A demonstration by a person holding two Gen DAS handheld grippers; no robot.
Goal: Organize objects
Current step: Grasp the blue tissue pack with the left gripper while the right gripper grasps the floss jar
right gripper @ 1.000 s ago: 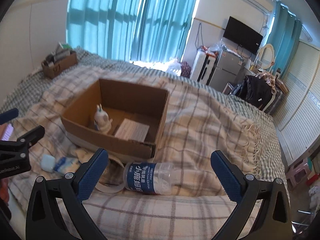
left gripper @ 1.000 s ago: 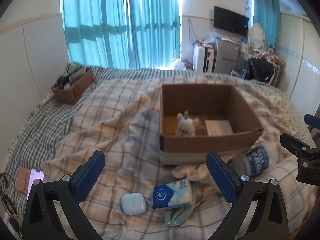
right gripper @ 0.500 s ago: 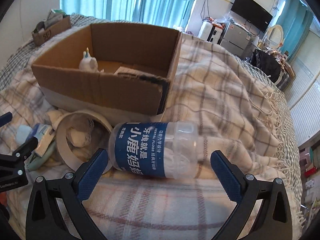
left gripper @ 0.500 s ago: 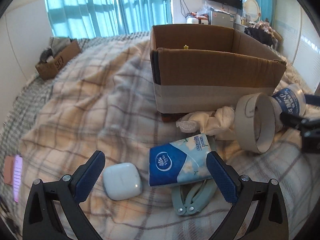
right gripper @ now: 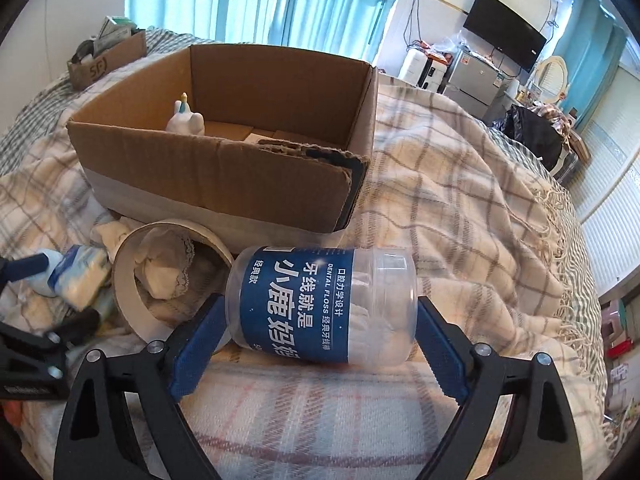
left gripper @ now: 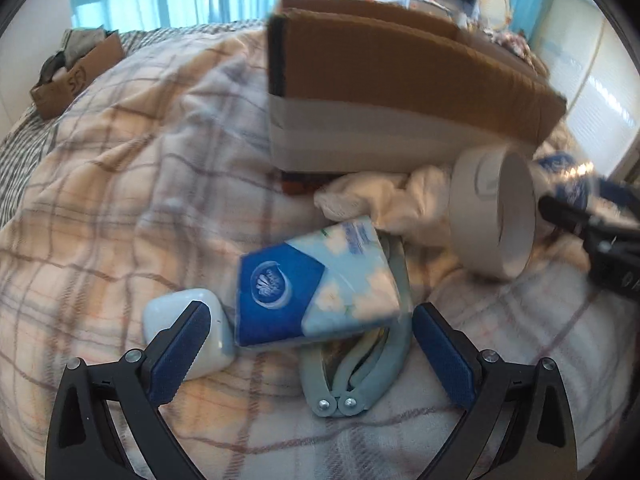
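An open cardboard box (right gripper: pixel 224 168) sits on the plaid blanket and holds a small white unicorn toy (right gripper: pixel 185 120); it also shows in the left wrist view (left gripper: pixel 392 92). My left gripper (left gripper: pixel 312 344) is open, its fingers on either side of a blue tissue pack (left gripper: pixel 316 288), with a white earbud case (left gripper: pixel 188 332) and a pale green clip tool (left gripper: pixel 356 372) beside it. My right gripper (right gripper: pixel 316 340) is open around a clear dental floss jar (right gripper: pixel 320 304) lying on its side; contact is unclear.
A wide tape roll (left gripper: pixel 496 216) and a crumpled white cloth (left gripper: pixel 384 196) lie between the box and the tissue pack. A smaller cardboard box (left gripper: pixel 76 76) of clutter sits at the far left. The bed edge with fringe (right gripper: pixel 568 280) is at the right.
Both grippers have moved down and forward. The left one now straddles the tissue pack, and the right one now straddles the floss jar.
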